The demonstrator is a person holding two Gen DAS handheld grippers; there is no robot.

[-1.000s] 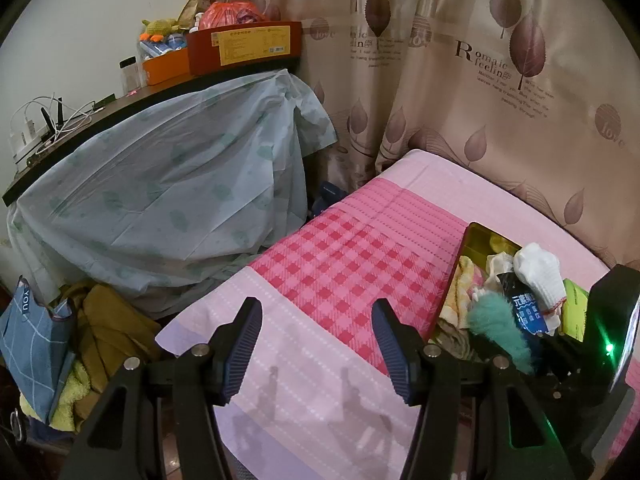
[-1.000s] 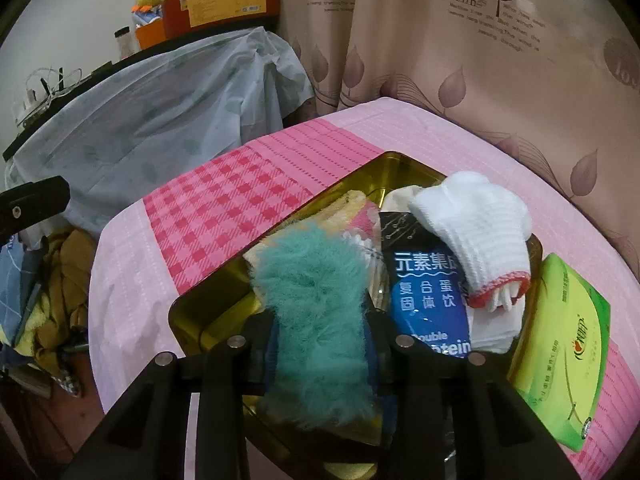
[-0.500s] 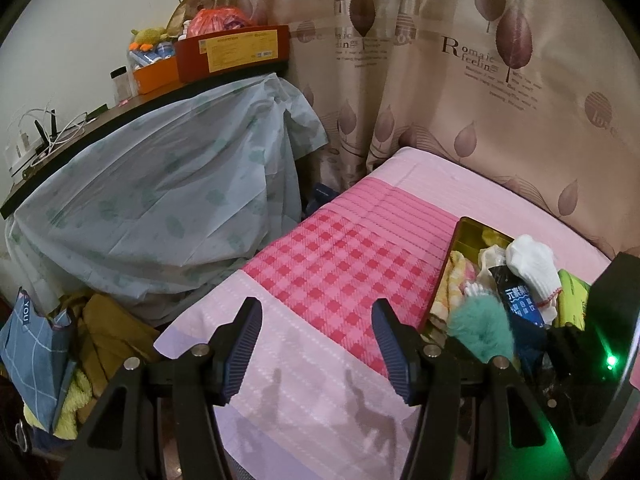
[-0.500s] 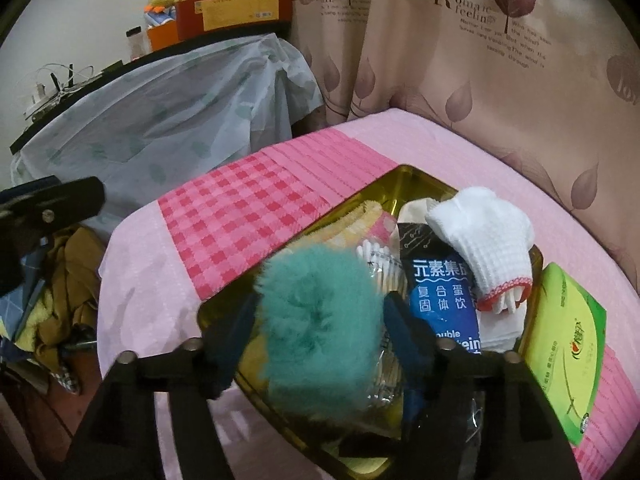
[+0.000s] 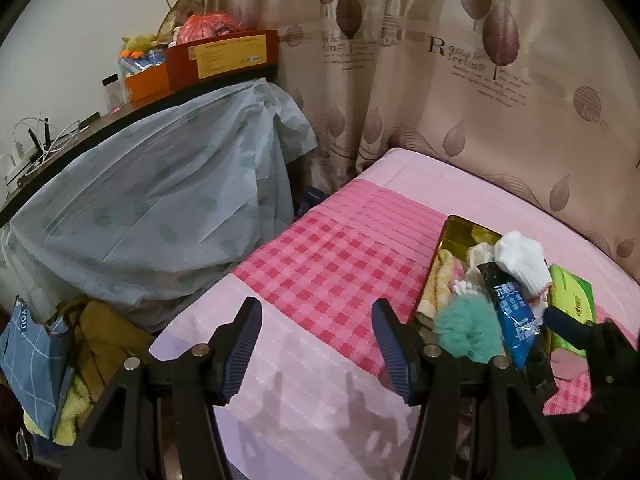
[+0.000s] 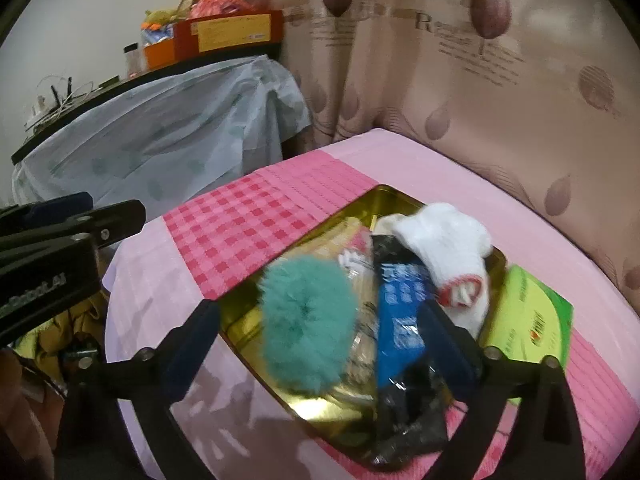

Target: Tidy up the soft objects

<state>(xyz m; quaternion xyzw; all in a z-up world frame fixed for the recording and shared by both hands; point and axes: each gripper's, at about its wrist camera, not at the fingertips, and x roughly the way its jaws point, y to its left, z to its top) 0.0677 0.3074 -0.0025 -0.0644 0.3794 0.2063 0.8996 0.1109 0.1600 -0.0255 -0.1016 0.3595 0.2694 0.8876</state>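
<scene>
A teal fluffy pompom [image 6: 306, 326] lies in the gold tin [image 6: 376, 190], on top of a clear pack of cotton swabs. My right gripper [image 6: 318, 312] hangs just above it, its jaws opening wide on either side without touching the fluff. Also in the tin are a white knit glove [image 6: 444, 248], a blue and black packet [image 6: 400, 312] and a yellow-pink towel [image 5: 438, 284]. My left gripper [image 5: 316, 312] is open and empty over the pink checked cloth [image 5: 320, 260], left of the tin [image 5: 452, 224].
A green tissue pack [image 6: 528, 316] lies right of the tin. A leaf-print curtain [image 5: 440, 100] closes the back. To the left stands furniture under a pale blue sheet [image 5: 160, 200], with boxes [image 5: 224, 56] on top. Clothes and a blue bag [image 5: 32, 352] lie beside the table's edge.
The right jaws have spread apart and let go of the teal pompom, which stays in the tin. The right gripper has risen and drawn back a little. The left gripper has hardly moved.
</scene>
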